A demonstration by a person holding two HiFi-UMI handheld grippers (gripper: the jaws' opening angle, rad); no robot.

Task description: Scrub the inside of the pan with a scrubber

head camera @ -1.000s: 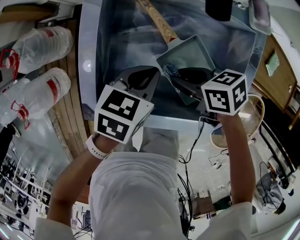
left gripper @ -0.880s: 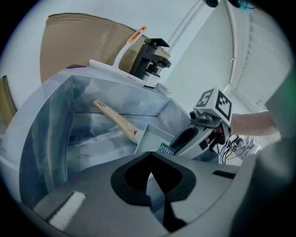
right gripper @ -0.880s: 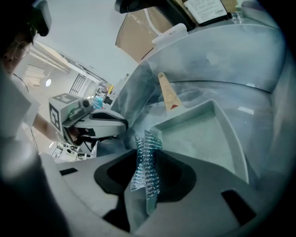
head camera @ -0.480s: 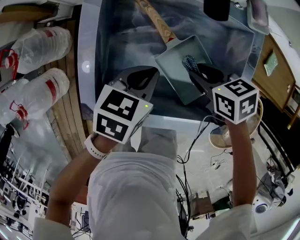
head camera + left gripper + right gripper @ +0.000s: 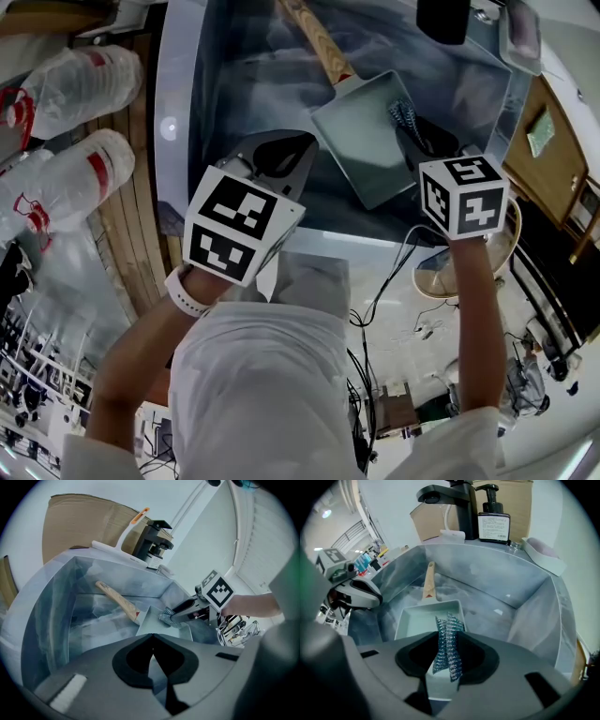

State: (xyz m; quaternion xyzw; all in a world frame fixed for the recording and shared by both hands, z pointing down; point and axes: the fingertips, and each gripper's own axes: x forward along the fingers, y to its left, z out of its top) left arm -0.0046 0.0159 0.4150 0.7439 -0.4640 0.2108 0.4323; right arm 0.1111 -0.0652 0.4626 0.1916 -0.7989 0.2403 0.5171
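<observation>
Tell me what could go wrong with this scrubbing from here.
1. Nothing holds the pan: the left gripper is shut on nothing and apart from it, so the pan may slide in the sink under a push.
2. The right gripper pinches only a thin fold of the scrubber, which could slip out, letting the fingers scrape the pan.
</observation>
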